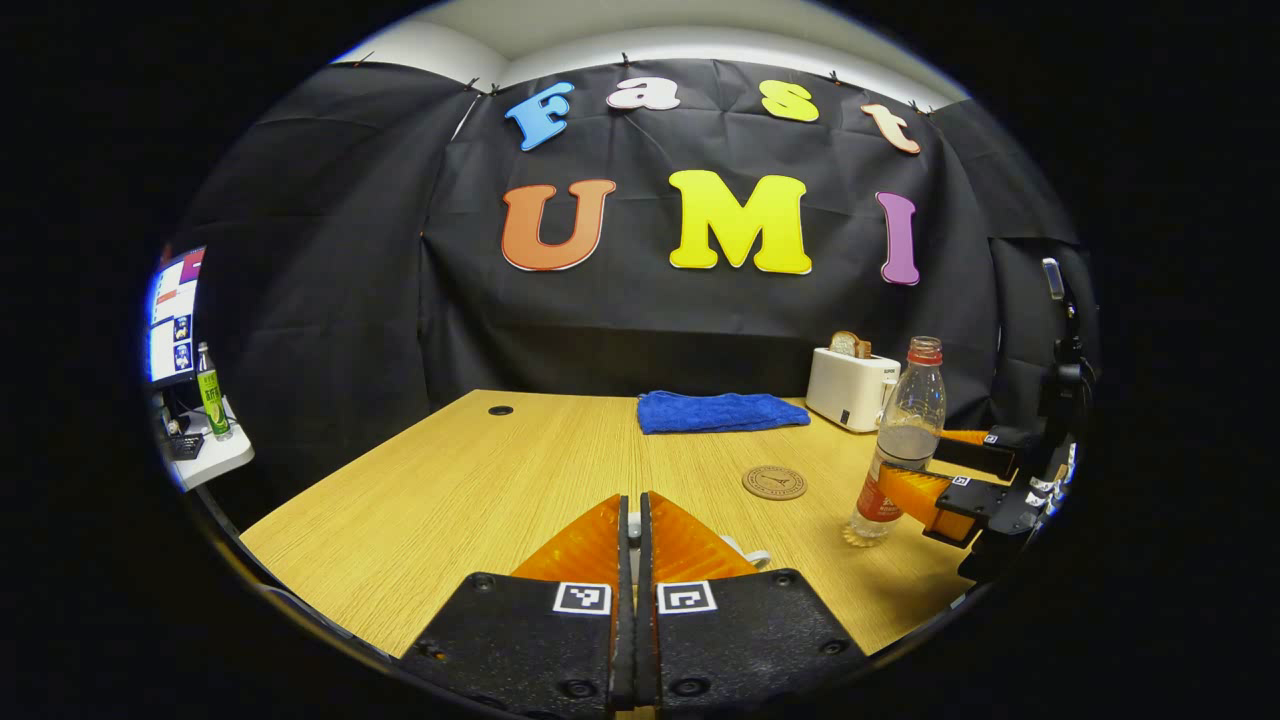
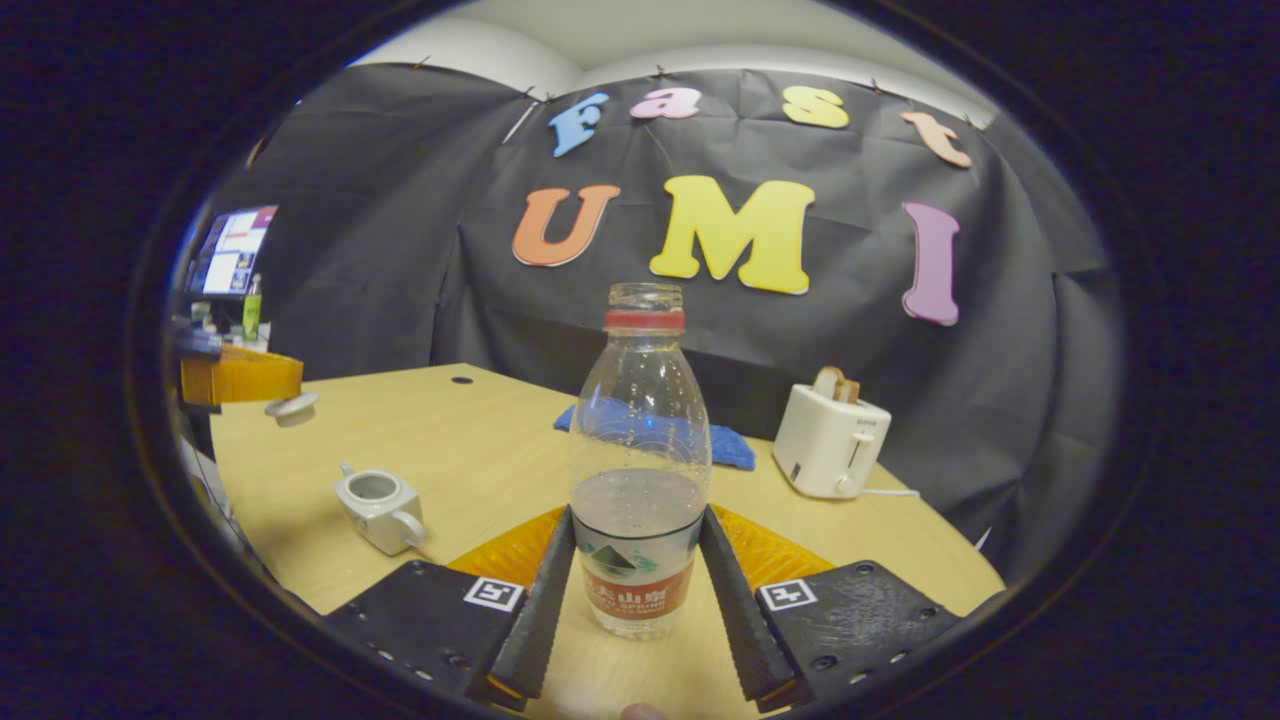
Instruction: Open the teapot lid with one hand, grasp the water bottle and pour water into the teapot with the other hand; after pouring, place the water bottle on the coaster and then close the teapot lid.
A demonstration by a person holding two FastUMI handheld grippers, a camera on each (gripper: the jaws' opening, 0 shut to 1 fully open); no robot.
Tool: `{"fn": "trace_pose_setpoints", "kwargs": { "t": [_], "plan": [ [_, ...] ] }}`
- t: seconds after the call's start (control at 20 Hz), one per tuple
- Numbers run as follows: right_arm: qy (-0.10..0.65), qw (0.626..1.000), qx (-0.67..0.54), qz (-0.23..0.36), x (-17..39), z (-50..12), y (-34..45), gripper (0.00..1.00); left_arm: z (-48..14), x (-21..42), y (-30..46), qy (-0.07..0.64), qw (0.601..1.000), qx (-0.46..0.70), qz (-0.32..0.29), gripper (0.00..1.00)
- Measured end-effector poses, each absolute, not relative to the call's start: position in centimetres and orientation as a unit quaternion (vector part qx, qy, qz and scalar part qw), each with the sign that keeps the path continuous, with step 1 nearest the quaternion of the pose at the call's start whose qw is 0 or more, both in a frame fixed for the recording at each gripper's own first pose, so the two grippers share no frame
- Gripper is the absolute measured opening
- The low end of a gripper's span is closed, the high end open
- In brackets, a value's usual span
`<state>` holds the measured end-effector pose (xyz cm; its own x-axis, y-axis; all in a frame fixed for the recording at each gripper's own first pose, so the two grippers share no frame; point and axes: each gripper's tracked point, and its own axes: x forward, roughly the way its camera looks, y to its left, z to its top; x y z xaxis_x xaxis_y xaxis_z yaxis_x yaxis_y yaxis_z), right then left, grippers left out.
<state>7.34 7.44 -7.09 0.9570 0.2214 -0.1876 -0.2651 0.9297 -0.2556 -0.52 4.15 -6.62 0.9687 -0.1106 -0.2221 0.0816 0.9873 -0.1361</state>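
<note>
In the left gripper view my left gripper is shut on the small white teapot lid, whose edge peeks out beside the fingers. The right gripper view shows that left gripper holding the lid in the air at far left, above the table. The white teapot stands uncovered on the table below it. My right gripper presses both fingers on the label of the uncapped, partly filled water bottle. The bottle stands on the table with the right gripper around it. The round brown coaster lies left of the bottle.
A folded blue towel and a white toaster holding a slice of bread stand at the back of the wooden table. Off the table's left edge, a side desk carries a monitor and a green bottle.
</note>
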Motion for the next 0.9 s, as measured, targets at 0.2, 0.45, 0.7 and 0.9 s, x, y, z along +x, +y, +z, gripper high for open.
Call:
{"fn": "trace_pose_setpoints", "kwargs": {
  "t": [0.2,0.45,0.7,0.9],
  "plan": [
    [0.049,0.951,-0.281,0.122,7.9,-6.2,7.7,0.71,-6.7,-0.4,5.5,0.108,0.991,-0.062,-0.045,0.03],
    [0.029,0.894,-0.427,0.134,8.6,-7.2,10.2,0.72,-6.9,-0.1,7.0,0.107,0.991,-0.074,-0.037,0.03],
    [0.000,0.828,-0.543,0.137,9.1,-7.8,11.2,0.72,-7.3,0.0,8.8,0.108,0.991,-0.071,-0.022,0.03],
    [-0.024,0.776,-0.614,0.143,8.8,-8.4,12.0,0.71,-7.5,0.1,9.1,0.108,0.991,-0.072,-0.019,0.03]
  ]
}}
